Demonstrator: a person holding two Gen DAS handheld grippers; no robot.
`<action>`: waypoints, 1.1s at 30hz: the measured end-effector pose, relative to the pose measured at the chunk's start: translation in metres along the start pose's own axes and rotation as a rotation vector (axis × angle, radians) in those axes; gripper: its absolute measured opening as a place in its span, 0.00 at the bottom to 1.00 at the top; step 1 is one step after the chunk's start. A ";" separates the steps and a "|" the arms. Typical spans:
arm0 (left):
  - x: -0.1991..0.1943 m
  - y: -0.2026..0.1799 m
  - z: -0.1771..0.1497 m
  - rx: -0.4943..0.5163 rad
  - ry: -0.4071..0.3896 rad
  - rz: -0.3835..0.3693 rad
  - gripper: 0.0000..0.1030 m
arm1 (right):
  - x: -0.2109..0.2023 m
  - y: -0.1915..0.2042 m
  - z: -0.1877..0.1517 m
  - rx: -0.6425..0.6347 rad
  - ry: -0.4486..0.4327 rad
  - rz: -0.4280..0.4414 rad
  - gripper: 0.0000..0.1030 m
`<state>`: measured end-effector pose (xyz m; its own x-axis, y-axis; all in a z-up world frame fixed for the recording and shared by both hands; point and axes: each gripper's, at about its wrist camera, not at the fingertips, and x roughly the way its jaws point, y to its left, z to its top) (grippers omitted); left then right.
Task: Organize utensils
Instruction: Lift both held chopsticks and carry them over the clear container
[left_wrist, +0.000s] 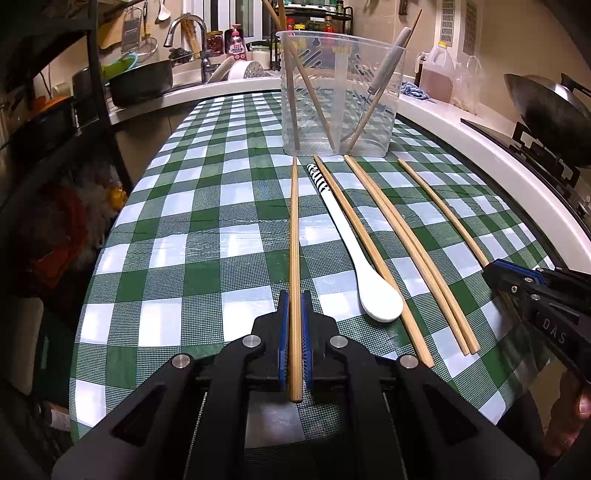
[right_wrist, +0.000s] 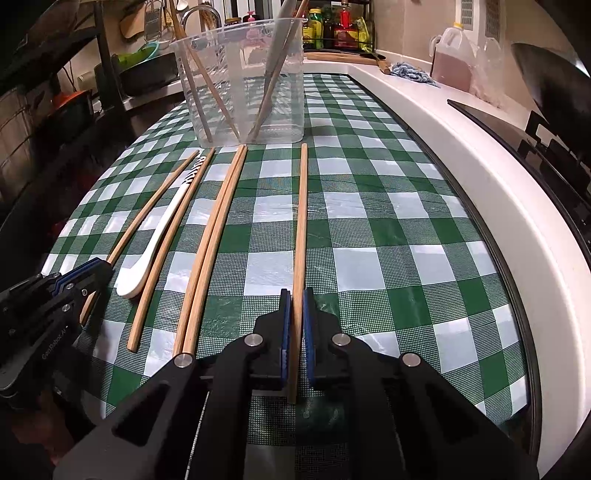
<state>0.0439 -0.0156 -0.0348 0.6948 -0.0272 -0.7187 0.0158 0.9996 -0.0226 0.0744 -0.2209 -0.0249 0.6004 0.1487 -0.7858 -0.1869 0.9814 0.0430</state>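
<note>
Twice over, pinching a chopstick at its near end: clamping the left gripper (left_wrist: 294, 302) on the leftmost chopstick (left_wrist: 294, 221) and the right gripper (right_wrist: 297, 299) on the rightmost chopstick (right_wrist: 302, 206), pads pressing both sides by the look of it, though not proving a firm hold. Resting both sticks flat on the checked tablecloth (left_wrist: 207, 229) for now, far tips pointing toward the clear tub (left_wrist: 340, 92) standing at the far end. Gripping so close to the near end, and so risking the long free length drooping or pivoting between the pads once lifting. Risking, too, a round stick rolling or slipping out through squeezing off-centre. Working near the white spoon (left_wrist: 354, 254) on the left side, with a lone chopstick (left_wrist: 358, 236) and a pair of chopsticks (left_wrist: 402, 243) lying between the two grippers, hence risking nudging or scattering these neighbours by sweeping sideways. Aiming, probably, at a tub already holding several leaning sticks and a grey-handled tool (left_wrist: 388, 62), thus risking catching the rim, jamming against the contents, or tipping the light tub by pushing rather than dropping in from above. Bringing both hands to one opening together, also risking crossing sticks or knocking grippers.
</note>
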 end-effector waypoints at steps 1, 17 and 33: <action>0.000 0.000 0.000 0.001 0.000 0.000 0.06 | 0.000 0.000 0.000 -0.001 0.000 -0.001 0.08; 0.000 0.000 0.001 -0.012 0.003 -0.009 0.06 | -0.001 -0.001 0.000 0.009 0.003 0.011 0.06; -0.048 0.006 0.015 -0.008 -0.153 -0.012 0.06 | -0.051 -0.004 0.020 -0.016 -0.139 0.000 0.06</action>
<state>0.0217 -0.0079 0.0103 0.7962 -0.0377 -0.6039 0.0193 0.9991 -0.0370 0.0594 -0.2296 0.0274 0.7021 0.1648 -0.6927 -0.1985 0.9796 0.0319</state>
